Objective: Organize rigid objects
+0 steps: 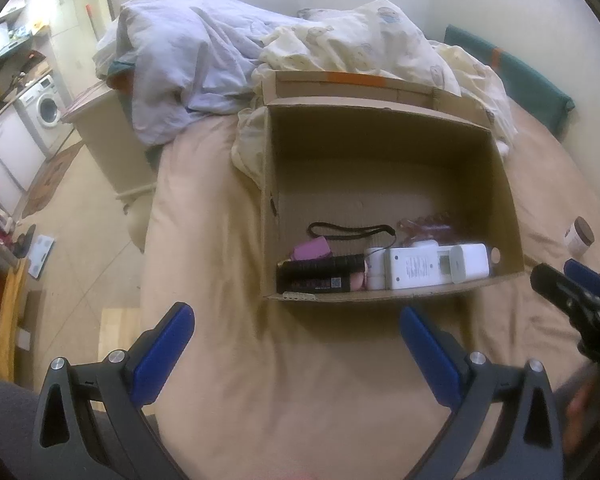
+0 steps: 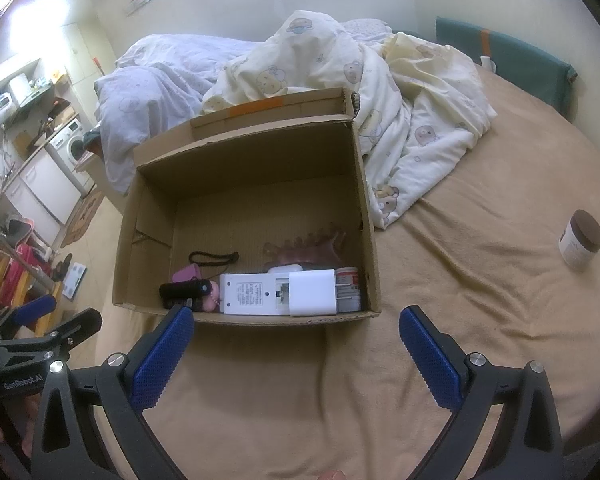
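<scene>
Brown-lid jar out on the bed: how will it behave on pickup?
The jar looks rigid, so it should hold shape. It stands upright on soft bedding, so a nudge may tip it. Its round, smooth-looking wall may roll or slip.

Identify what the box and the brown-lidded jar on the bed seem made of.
Box: corrugated cardboard, matte brown, with raw cut edges and creased flaps. Jar: probably plastic, a pale smooth body under a brown lid; too small to rule out glass.

i saw the open cardboard box (image 2: 364, 200) on the bed, holding a white charger (image 2: 314, 293), white remote (image 2: 248, 294), black flashlight (image 2: 184, 290); a brown-lidded jar (image 2: 581, 243) stood apart.
</scene>
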Action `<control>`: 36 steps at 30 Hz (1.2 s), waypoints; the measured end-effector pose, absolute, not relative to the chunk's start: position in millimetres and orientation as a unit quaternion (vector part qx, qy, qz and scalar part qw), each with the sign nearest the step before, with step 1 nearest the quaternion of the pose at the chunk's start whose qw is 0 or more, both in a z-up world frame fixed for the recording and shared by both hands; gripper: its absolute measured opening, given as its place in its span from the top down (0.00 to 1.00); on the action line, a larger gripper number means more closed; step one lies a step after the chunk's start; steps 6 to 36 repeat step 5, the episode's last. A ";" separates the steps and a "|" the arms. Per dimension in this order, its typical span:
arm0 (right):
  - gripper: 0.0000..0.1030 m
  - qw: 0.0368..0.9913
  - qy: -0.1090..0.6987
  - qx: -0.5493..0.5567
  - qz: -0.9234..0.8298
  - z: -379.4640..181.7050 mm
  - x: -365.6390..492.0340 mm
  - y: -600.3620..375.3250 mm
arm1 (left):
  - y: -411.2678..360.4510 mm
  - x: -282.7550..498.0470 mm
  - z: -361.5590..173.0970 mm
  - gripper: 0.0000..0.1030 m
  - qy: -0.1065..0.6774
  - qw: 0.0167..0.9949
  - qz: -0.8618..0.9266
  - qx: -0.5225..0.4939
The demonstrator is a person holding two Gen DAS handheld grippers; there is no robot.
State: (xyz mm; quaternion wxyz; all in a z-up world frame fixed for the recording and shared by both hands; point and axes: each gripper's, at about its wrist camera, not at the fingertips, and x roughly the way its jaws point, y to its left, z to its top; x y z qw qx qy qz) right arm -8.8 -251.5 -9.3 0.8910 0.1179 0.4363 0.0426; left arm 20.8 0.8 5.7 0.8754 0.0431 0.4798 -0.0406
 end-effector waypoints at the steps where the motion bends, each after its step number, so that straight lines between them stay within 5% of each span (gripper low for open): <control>1: 0.00 0.891 0.437 0.118 0.043 -9.2 -8.9 -251.1 | 0.9 20.7 5.2 0.01 0.481 0.875 -0.042 0.044; 36: 0.00 0.892 0.436 0.112 0.047 -8.4 -8.7 -249.3 | -1.0 20.4 3.7 0.01 0.480 0.875 -0.044 0.050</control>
